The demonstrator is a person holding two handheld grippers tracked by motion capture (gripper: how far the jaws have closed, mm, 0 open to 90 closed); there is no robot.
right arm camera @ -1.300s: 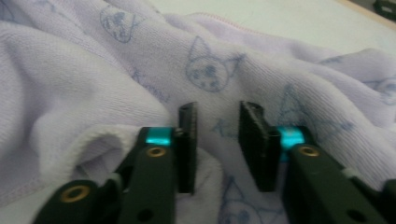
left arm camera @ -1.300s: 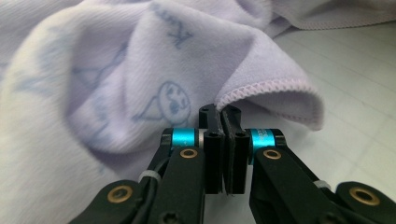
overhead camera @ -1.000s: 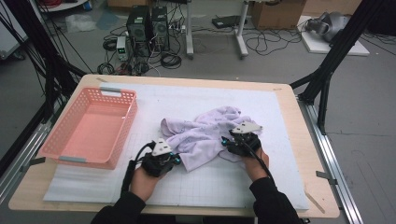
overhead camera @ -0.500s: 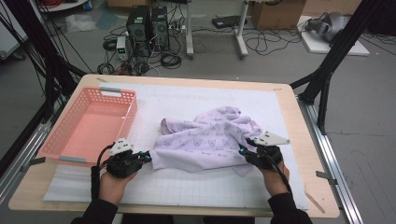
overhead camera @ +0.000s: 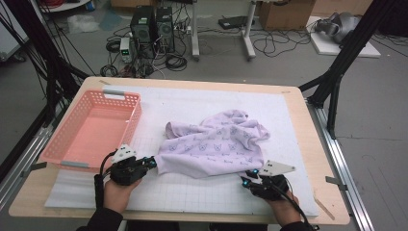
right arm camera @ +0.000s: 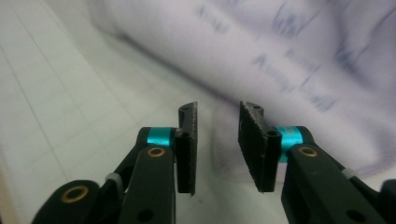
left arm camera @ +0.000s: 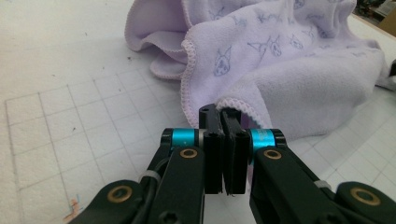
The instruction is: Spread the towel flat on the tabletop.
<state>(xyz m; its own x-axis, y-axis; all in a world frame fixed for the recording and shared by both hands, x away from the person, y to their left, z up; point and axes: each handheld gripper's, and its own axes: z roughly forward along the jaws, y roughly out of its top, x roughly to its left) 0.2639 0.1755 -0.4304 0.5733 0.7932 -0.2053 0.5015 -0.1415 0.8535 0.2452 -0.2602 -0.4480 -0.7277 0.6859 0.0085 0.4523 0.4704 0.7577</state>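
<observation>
1. Jaws of the left gripper (left arm camera: 223,140) pinch a corner of the purple cloth (overhead camera: 216,144).
2. Right gripper (right arm camera: 217,123) jaws have been closing, but a gap remains.
3. Its cloth edge lies just ahead, between both hands on the white mat (overhead camera: 192,192).

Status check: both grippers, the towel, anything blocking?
Left gripper shut on lilac towel hem. Right gripper jaws just closing, gap open, towel edge between, not pinched. Towel bunched on mat. Pink basket off left, nothing in the way.
</observation>
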